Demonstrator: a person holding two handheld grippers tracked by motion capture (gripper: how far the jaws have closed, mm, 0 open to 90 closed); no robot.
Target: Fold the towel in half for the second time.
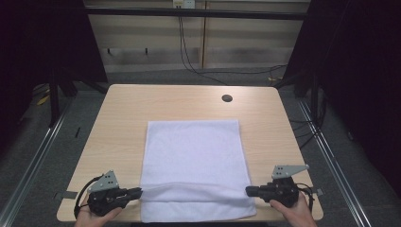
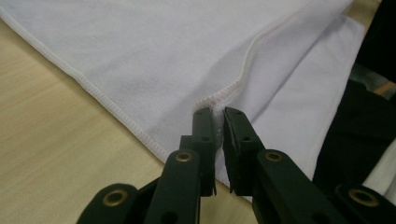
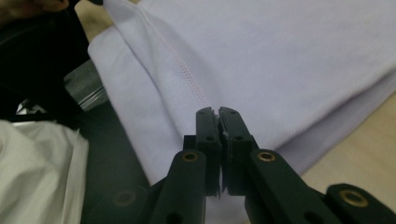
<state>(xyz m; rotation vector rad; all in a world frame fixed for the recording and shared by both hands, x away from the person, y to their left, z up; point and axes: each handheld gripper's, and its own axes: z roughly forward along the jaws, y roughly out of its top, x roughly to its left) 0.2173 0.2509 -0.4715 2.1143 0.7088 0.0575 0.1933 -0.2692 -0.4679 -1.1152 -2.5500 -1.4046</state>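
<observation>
A white towel (image 1: 194, 151) lies flat in the middle of the wooden table (image 1: 123, 109), with a raised fold running across its near part. My left gripper (image 1: 140, 191) sits at the left end of that fold, near the table's front edge. In the left gripper view, my left gripper (image 2: 218, 112) is shut on the stitched hem of the towel (image 2: 154, 56). My right gripper (image 1: 247, 190) is at the fold's right end. In the right gripper view, my right gripper (image 3: 218, 111) pinches the hem of the towel (image 3: 280, 56), which is doubled over there.
A round cable hole (image 1: 227, 98) sits in the table's far right part. Bare wood borders the towel on the left, right and far sides. Cables (image 1: 189, 61) hang down the back wall, and metal rails (image 1: 33, 161) run along the floor beside the table.
</observation>
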